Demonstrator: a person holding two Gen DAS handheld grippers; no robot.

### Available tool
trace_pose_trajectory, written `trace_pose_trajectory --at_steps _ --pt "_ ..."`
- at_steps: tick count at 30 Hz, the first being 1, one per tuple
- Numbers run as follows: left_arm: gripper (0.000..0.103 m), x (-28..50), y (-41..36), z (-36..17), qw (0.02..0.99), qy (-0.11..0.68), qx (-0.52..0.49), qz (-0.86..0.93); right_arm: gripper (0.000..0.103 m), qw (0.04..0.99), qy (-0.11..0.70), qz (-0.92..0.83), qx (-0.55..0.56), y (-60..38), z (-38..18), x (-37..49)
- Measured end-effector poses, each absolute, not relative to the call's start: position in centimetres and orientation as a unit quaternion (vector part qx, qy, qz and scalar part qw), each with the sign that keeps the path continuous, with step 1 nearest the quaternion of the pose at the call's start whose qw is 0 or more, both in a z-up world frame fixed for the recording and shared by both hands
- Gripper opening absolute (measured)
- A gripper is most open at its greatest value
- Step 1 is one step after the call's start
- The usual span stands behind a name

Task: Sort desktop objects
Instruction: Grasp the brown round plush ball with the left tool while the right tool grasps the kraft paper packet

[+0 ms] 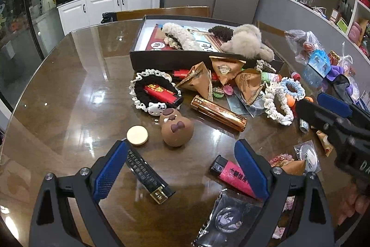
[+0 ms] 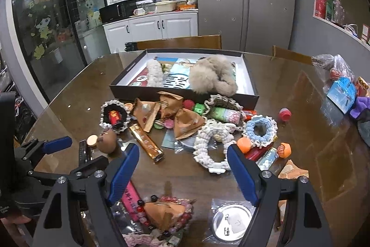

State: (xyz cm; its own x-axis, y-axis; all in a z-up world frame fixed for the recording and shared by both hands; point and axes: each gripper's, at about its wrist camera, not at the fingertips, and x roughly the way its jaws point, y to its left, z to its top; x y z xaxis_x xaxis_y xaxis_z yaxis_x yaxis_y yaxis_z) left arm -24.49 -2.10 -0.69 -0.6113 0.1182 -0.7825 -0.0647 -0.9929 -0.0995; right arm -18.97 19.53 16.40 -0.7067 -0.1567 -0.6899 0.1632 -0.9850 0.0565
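A black box at the table's far side holds fluffy scrunchies and a grey plush. In front of it lies a heap: brown triangular packets, a red lighter on a black lace scrunchie, a gold lighter, a white scrunchie and a blue one. My left gripper is open above the table near a brown capybara toy, a black lighter and a pink lighter. My right gripper is open and empty over a bead bracelet.
A round cream disc lies left of the toy. Bagged pins and small orange balls lie near the right gripper. Plastic bags and a blue packet sit at the table's right. Wooden chairs stand behind the glass-topped table.
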Motion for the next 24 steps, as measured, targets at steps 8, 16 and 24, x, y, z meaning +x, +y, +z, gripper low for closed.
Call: trace_pose_trajectory --at_steps 8,16,24 --pt "0.095 -25.9 -1.6 -2.3 0.057 -0.032 -0.452 0.890 0.081 0.073 -0.018 -0.919 0.388 21.8 14.9 -20.4" --pt "0.095 -27.2 -1.3 -3.4 0.057 -0.023 -0.460 0.886 0.081 0.091 -0.007 -0.912 0.399 21.1 13.8 -22.3" --pt "0.095 -28.0 -1.2 -4.8 0.050 0.005 -0.455 0.889 0.081 0.113 0.018 -0.905 0.409 18.3 12.7 -26.0"
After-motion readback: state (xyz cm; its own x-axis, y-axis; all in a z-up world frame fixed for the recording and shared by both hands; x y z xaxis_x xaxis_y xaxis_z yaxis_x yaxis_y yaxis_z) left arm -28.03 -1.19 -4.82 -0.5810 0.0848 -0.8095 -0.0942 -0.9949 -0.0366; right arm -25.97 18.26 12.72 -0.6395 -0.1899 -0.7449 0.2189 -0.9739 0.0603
